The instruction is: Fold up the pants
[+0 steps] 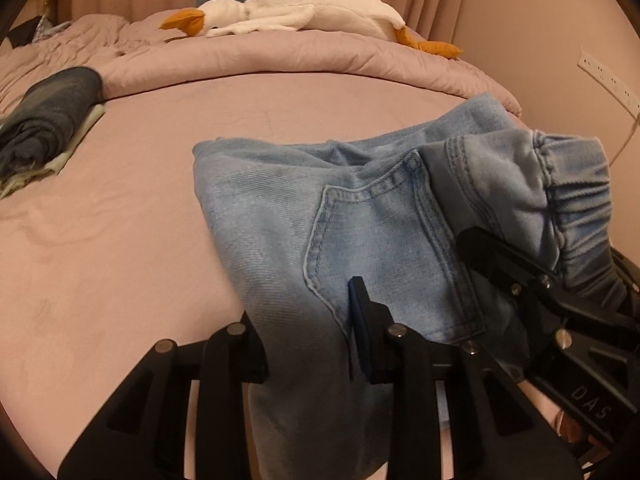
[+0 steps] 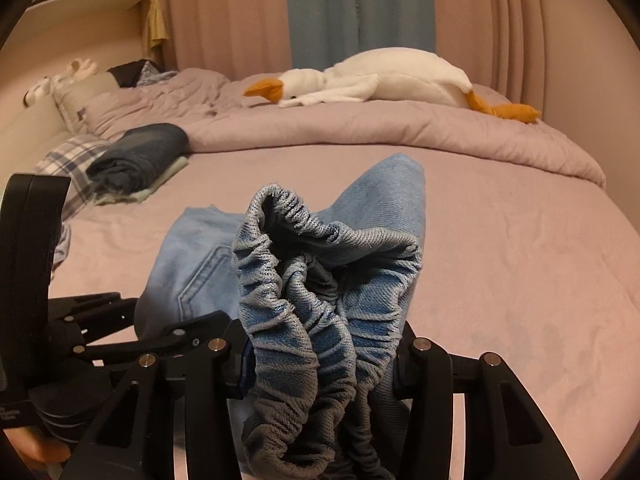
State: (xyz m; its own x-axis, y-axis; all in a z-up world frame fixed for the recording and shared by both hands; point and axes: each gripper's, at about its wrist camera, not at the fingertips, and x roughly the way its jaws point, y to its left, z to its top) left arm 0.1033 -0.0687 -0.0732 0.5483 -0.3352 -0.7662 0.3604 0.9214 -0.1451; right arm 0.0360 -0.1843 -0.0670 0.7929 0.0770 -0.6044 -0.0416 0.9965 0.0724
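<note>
Light blue denim pants hang lifted over the pink bed sheet, back pocket facing me. My left gripper is shut on a fold of the denim beside the pocket. In the same view my right gripper comes in from the right, gripping the gathered elastic waistband. The right wrist view shows that waistband bunched thickly between the right gripper, which is shut on it. The left gripper is low on the left, against the pants. A leg end still rests on the sheet.
A stack of folded dark jeans on pale cloth lies at the left of the bed. A white plush goose rests on the rolled pink quilt at the back. A plaid pillow is at far left, and a wall with a power strip at right.
</note>
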